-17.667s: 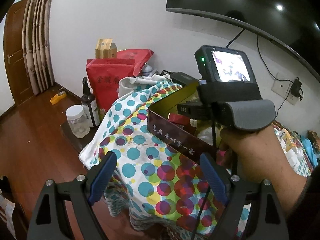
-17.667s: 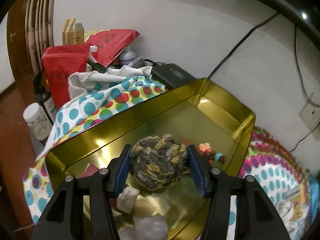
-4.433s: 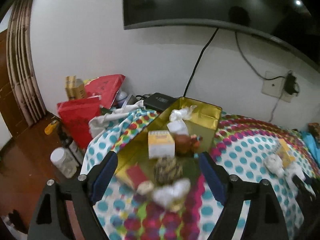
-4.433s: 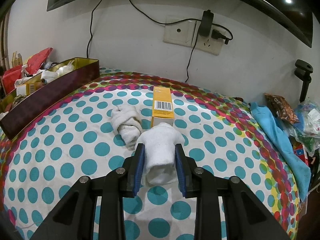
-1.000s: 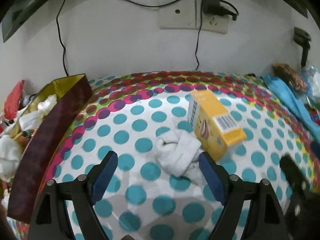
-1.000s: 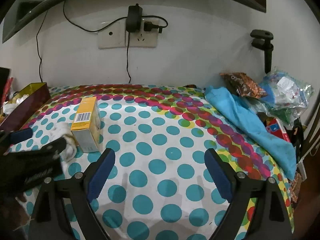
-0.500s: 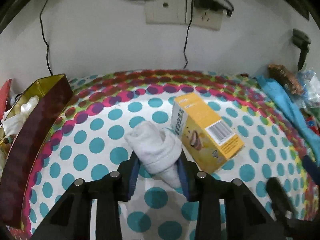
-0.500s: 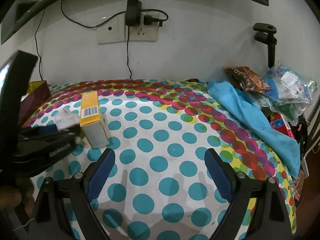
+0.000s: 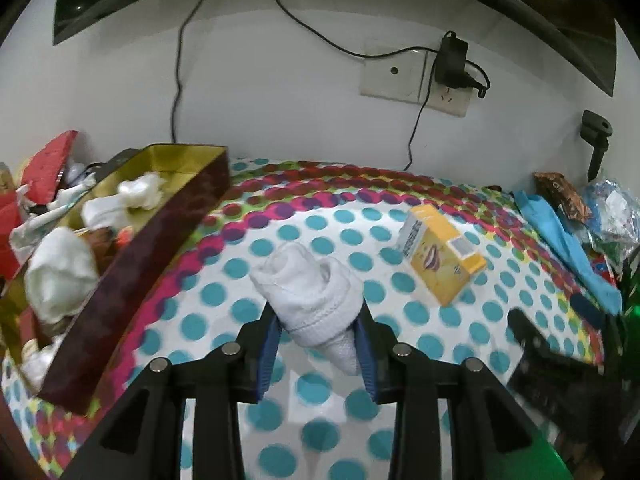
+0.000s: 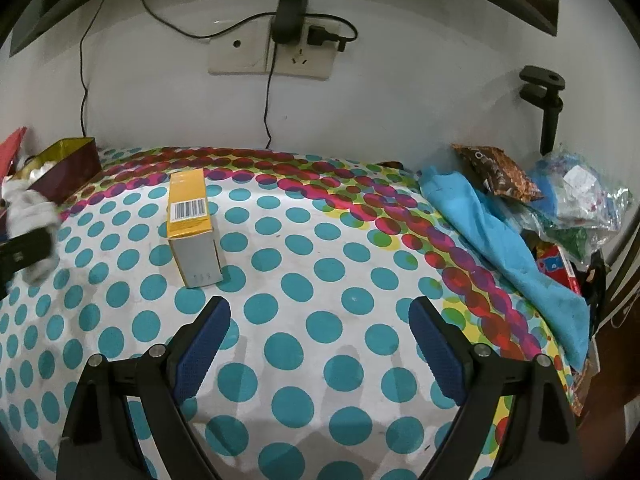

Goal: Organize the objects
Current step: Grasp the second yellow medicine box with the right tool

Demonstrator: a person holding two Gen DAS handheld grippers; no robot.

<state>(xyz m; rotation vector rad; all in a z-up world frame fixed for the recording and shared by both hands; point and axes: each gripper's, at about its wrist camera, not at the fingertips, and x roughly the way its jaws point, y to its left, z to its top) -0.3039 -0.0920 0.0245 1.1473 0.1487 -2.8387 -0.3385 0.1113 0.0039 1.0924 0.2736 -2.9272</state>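
Observation:
My left gripper (image 9: 318,336) is shut on a rolled white sock (image 9: 310,292) and holds it above the polka-dot tablecloth (image 9: 400,356). The gold-lined tin box (image 9: 160,236) lies to its left, holding several white socks and small items. A yellow carton (image 9: 442,254) lies on the cloth to the right. In the right wrist view my right gripper (image 10: 320,340) is open and empty above the cloth, with the yellow carton (image 10: 192,226) ahead to its left. The left gripper with the sock (image 10: 30,216) shows at that view's left edge, near the tin box (image 10: 64,168).
A blue cloth (image 10: 496,240) and snack bags (image 10: 560,192) pile at the table's right edge. Red bags (image 9: 36,172) stand beyond the tin. A wall socket with a plugged charger (image 10: 288,44) and a black clamp (image 10: 544,96) are on the wall behind.
My left gripper closed on the white sock beside the carton, lifted it and swung left toward the tin box. My right gripper stays open and has shifted slightly.

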